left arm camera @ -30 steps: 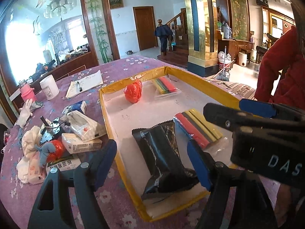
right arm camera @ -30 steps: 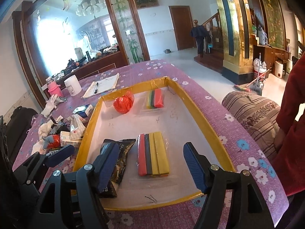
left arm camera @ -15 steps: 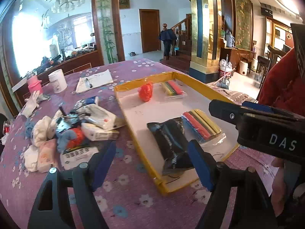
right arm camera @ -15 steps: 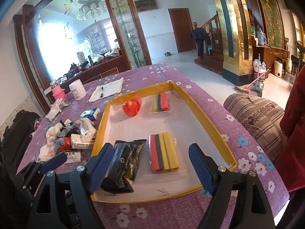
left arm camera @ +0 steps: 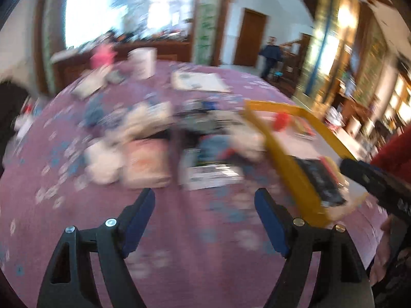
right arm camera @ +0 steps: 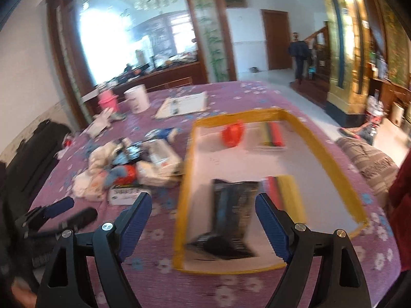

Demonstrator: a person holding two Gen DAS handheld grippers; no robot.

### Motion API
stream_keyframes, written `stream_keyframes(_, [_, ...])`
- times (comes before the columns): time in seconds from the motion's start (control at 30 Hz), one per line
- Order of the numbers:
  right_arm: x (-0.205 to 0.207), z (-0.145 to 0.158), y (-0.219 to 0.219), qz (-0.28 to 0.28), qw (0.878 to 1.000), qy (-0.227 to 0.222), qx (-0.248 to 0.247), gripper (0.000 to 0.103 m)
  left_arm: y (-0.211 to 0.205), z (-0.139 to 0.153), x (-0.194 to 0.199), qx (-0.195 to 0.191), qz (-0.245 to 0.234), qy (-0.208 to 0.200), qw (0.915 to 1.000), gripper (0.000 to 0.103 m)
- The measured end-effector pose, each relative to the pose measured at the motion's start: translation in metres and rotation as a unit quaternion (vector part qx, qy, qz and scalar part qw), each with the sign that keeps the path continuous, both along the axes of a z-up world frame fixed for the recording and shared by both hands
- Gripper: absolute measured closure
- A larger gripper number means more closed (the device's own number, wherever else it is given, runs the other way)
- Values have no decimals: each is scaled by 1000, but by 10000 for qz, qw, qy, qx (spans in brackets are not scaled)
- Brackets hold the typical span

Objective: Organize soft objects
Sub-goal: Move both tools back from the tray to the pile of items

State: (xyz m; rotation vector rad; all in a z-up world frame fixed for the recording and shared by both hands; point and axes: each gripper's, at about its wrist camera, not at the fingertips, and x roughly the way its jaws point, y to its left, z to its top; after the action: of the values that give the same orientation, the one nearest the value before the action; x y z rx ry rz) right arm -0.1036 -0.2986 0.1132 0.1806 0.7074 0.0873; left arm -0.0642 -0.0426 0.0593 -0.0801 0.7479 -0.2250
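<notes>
A yellow-rimmed white tray (right arm camera: pixel 331 164) lies on the purple flowered tablecloth (right arm camera: pixel 159 233). In it are a black packet (right arm camera: pixel 231 213), a red bag (right arm camera: pixel 232 133) and two striped coloured packs (right arm camera: pixel 273 132) (right arm camera: pixel 282 187). A pile of soft things (right arm camera: pixel 123 169) lies left of the tray; it also shows blurred in the left wrist view (left arm camera: pixel 159 143). My left gripper (left arm camera: pixel 204 220) is open and empty above the cloth, facing the pile. My right gripper (right arm camera: pixel 203 220) is open and empty above the tray's near left corner.
A white cup (right arm camera: pixel 136 98), a pink cup (right arm camera: pixel 109 100) and a paper sheet (right arm camera: pixel 183 104) stand at the far side of the table. A striped sofa (right arm camera: pixel 370 159) is to the right. A person in red (right arm camera: pixel 400 195) stands at the right edge.
Both grippers have swung left. The left one now faces the pile instead of the tray. The right one now sits over the tray's left rim. Both stay open.
</notes>
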Motion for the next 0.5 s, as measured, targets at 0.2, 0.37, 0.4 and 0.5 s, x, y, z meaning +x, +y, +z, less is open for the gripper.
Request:
stream_keyframes(0.2, [19, -13, 54, 792, 9964, 261, 145, 17, 93, -13, 13, -133, 949, 221, 9952, 24])
stream_keyframes(0.37, [33, -25, 104, 1468, 9877, 524, 126, 17, 138, -29, 25, -736, 1260, 587, 9876, 24])
stream_keyframes(0.4, [38, -26, 114, 1603, 9852, 580, 152, 17, 143, -29, 24, -829, 1322, 572, 9861, 24])
stream_keyframes(0.5, [57, -27, 144, 1962, 9772, 743, 324, 17, 148, -31, 23, -884, 1583, 564, 9818, 24])
